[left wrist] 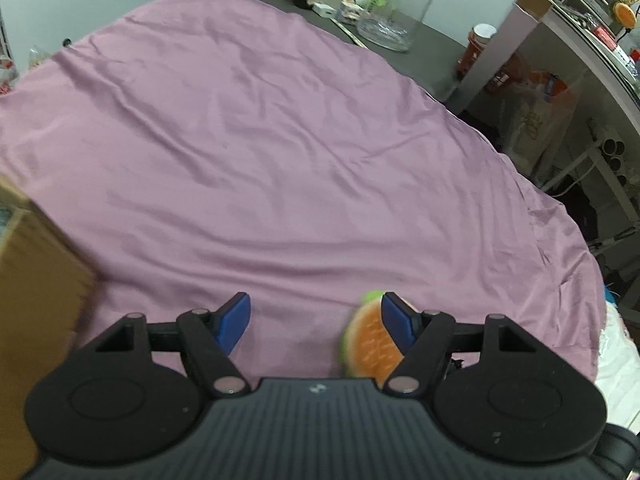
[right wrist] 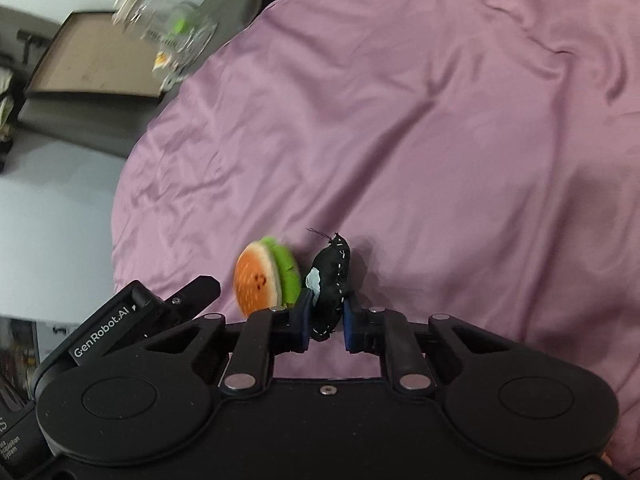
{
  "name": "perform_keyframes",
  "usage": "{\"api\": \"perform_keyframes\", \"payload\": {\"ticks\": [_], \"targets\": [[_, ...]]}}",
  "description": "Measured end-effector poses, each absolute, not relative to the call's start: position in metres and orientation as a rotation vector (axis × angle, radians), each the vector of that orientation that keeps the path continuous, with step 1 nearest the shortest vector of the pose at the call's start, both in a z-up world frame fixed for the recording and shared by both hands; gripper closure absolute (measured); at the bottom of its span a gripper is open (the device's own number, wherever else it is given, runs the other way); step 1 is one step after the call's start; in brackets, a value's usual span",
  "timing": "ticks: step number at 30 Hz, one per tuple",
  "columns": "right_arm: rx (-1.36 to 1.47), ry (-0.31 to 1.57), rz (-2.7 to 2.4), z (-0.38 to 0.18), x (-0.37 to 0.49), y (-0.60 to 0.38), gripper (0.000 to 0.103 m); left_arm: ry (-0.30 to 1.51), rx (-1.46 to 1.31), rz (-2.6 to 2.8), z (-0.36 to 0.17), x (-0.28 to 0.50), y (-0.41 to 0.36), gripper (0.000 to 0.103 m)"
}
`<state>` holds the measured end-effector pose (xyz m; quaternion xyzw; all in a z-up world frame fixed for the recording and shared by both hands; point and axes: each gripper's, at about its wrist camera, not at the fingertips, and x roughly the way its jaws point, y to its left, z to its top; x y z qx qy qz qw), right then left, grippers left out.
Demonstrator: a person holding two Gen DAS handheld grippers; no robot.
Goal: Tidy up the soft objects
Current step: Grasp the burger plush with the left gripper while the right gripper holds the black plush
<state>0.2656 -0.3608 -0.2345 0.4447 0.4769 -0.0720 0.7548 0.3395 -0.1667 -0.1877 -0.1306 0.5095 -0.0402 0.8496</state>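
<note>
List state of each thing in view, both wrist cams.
Left hand-held gripper: open, nothing between its fingers.
Right hand-held gripper: shut on black plush.
Black plush: clamped, upright on edge.
Burger plush: on edge, beside the black plush; blurred.
Purple cloth: spread flat, wrinkled.
Glass jar: upright, lid on.

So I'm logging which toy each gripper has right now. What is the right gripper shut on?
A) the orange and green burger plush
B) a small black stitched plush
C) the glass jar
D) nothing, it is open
B: in the right wrist view the right gripper pinches the black plush between its blue pads, while the burger plush sits just to its left, outside the pads.
</note>
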Motion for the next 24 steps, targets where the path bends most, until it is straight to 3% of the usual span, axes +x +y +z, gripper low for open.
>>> {"api": "perform_keyframes", "payload": {"ticks": [13,15,16,17,24], "targets": [[1.004,1.013,-0.250,-0.246,0.268,-0.373,0.088,1.119,-0.282,-0.152,-0.212,0.345,-0.207,0.033],[0.999,1.013,-0.248,-0.246,0.269,-0.373,0.088,1.120,-0.282,-0.148,-0.214,0.345,-0.208,0.038],[0.998,1.012,-0.246,-0.246,0.269,-0.373,0.088,1.122,-0.288,-0.149,-0.215,0.346,-0.208,0.045],[0.997,1.012,-0.243,-0.246,0.269,-0.373,0.088,1.121,-0.296,-0.143,-0.215,0.346,-0.206,0.062],[0.991,0.992,-0.184,-0.236,0.266,-0.367,0.088,1.090,-0.319,-0.153,-0.195,0.335,-0.190,0.067]]}}
